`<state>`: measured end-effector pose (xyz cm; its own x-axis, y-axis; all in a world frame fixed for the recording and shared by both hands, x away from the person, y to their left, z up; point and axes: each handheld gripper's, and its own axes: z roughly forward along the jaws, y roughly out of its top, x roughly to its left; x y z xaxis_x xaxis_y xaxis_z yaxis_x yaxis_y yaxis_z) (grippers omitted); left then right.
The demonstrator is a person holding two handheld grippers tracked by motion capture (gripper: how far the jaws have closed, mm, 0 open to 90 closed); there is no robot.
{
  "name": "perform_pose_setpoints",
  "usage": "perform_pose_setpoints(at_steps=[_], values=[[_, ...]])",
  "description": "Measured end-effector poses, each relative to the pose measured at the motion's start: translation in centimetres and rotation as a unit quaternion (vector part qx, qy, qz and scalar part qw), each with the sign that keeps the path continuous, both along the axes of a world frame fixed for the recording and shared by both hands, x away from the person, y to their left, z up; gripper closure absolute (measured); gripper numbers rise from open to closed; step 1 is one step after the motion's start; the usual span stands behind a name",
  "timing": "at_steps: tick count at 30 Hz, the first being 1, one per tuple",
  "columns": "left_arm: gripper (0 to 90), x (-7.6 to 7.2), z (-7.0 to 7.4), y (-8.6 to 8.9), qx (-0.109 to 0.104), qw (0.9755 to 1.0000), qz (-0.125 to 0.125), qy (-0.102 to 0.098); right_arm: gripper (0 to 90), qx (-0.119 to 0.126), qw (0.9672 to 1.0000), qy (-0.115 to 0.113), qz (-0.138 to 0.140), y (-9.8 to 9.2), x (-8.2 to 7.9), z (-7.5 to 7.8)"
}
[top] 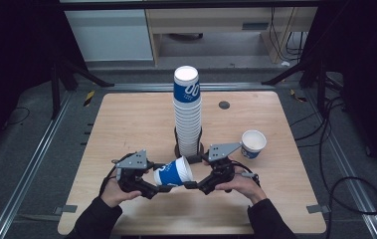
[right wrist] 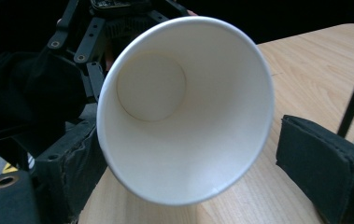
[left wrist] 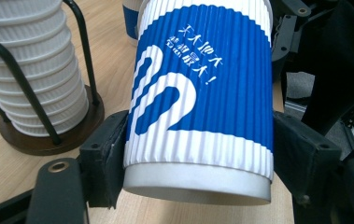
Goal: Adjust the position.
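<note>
We see a blue-and-white cup (top: 173,173) lying on its side above the near middle of the desk (top: 126,119), held between the two tools. Our left tool (top: 152,188) is clenched on it: in the left gripper view its pads press the ribbed sleeve of the cup (left wrist: 202,98) on both sides, just above the plain base. The cup's mouth faces our right tool (top: 192,184). In the right gripper view the open rim of the cup (right wrist: 186,109) sits between that tool's jaws, the left pad at the rim and the right pad standing clear of it, so that tool is released, not gripping.

Just behind the cup stands a tall stack (top: 187,112) of like cups in a black wire holder (left wrist: 48,116) on a round base. A single cup (top: 253,143) stands upright to the right of the stack, near the right tool's grey plate.
</note>
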<state>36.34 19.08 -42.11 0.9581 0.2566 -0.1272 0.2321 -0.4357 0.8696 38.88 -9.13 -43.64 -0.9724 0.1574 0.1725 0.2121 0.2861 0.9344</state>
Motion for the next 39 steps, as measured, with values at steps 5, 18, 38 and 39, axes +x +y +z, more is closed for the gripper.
perform_pose_setpoints(at_steps=[5,18,38,39], values=[[26.0,-0.1,-0.2,-0.5,0.003,0.9999,-0.011,0.002,11.3,0.002,0.9999,0.008,0.015,0.3,-0.1,0.0],[26.2,-0.3,-0.4,-1.0,0.01,0.9995,-0.029,0.006,13.5,0.0,0.9986,0.032,0.041,0.7,-0.2,-0.5],[18.0,0.2,-0.7,-0.4,0.068,0.9976,0.002,0.004,16.4,-0.056,0.9984,-0.001,0.007,-0.2,-0.2,0.4],[17.9,0.1,-0.8,-0.6,0.076,0.9971,0.001,0.002,16.3,-0.067,0.9977,-0.001,0.007,0.0,-0.2,0.3]])
